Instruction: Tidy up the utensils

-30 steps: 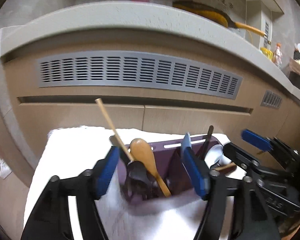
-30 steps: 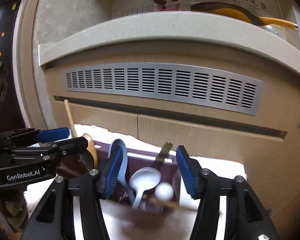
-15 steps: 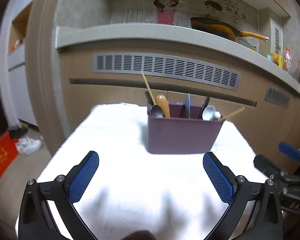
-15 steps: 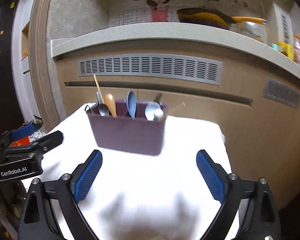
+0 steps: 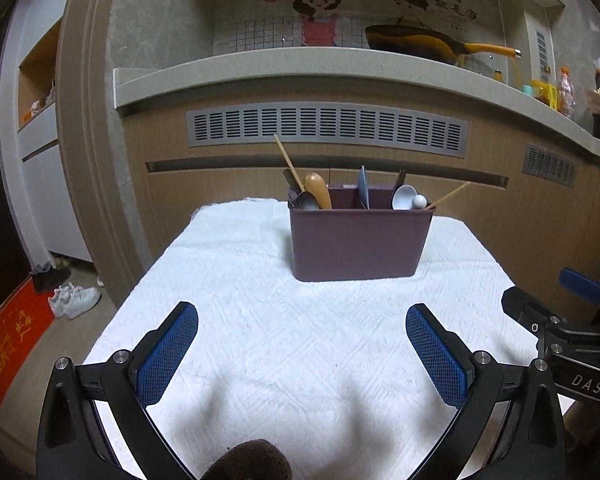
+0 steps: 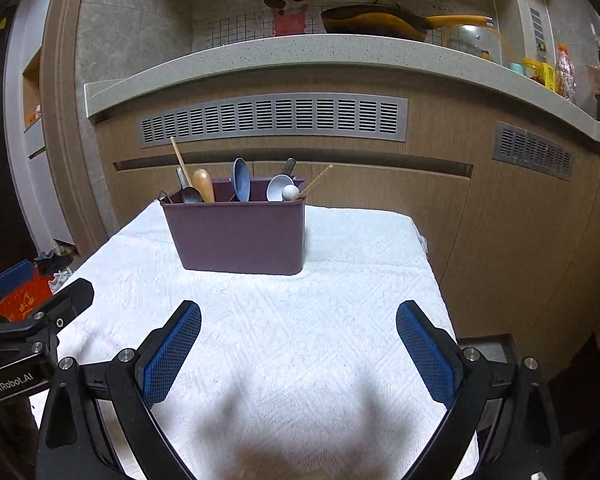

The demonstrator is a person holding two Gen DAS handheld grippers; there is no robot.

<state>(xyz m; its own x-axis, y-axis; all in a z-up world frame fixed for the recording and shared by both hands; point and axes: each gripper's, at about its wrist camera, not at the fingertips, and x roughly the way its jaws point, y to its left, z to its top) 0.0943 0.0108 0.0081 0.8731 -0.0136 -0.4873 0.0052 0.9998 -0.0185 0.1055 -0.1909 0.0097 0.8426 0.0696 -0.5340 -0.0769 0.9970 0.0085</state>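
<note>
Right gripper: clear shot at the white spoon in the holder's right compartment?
Probably yes. The right gripper is open, with only bare white cloth between it and the purple utensil holder. The white spoon sticks out above the rim, though a chopstick leans close beside it.

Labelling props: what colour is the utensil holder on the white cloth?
Dark plum purple plastic utensil holder, plain, no pattern; clearest in the right wrist view.

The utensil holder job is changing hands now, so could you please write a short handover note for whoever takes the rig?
Left gripper: open, holding nothing, above the white cloth.
Right gripper: open, holding nothing, above the same cloth.
The purple utensil holder stands upright at the far end of the cloth, apart from both grippers.
Done: the wooden spoon, blue spoon, white spoon and chopsticks stand in the holder.
Left: no loose utensils show on the cloth; sorting inside the compartments cannot be judged from here.
</note>
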